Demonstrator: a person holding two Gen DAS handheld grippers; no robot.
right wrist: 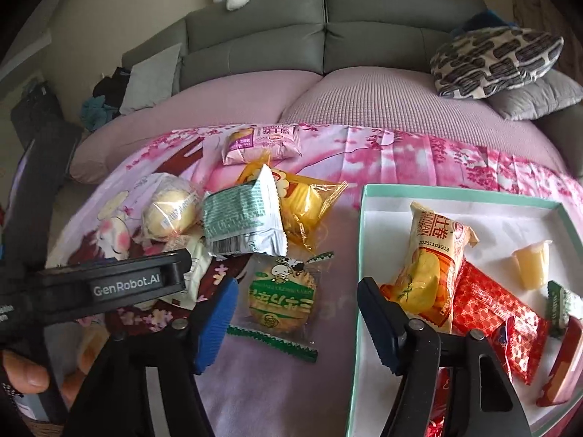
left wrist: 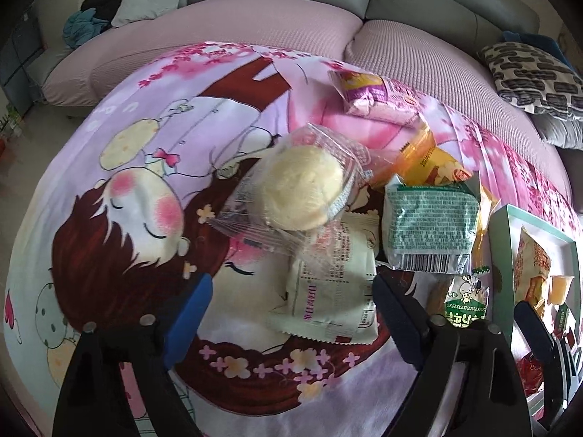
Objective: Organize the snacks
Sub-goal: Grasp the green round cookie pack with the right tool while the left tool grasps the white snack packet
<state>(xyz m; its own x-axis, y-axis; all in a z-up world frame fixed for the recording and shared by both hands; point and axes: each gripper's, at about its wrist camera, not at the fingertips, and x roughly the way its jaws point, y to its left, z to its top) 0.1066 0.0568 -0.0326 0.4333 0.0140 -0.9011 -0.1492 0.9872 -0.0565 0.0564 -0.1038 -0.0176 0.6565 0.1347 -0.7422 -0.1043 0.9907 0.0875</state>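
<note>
we note both tools over the cartoon-print cloth [left wrist: 120, 240] with loose snacks heaped at its centre. the left gripper [left wrist: 291, 313] stands wide, nothing pressed, its pads either side of the pale cream packet [left wrist: 328, 291] that lies under the clear-wrapped bun [left wrist: 302, 189]. the right gripper [right wrist: 297, 313] is about half open, framing the round green-label biscuit [right wrist: 280, 298] without visibly touching it; the film ends stick out at 1 and 5 o'clock of the biscuit. the mint-rimmed box [right wrist: 462, 191], at 3 o'clock of the heap, already holds a yellow roll pack [right wrist: 433, 258], a red wrapper [right wrist: 492, 309] and a small jelly cup [right wrist: 532, 262]. handling, as we judge it: all are light; the films look slick and crinkly; the bun is soft and would crush, so take it by the wrap edge; the biscuit is brittle, so grip across its rim gently. the silver-green packet [right wrist: 244, 218] at 12 o'clock of the biscuit looks puffed and springy. readable writing: "genrobot.ai" on the left tool's body as seen from the right wrist view, "2025110" then "3g13" on the roll pack. the biscuit's print is upside down, and we cannot make it out.
</note>
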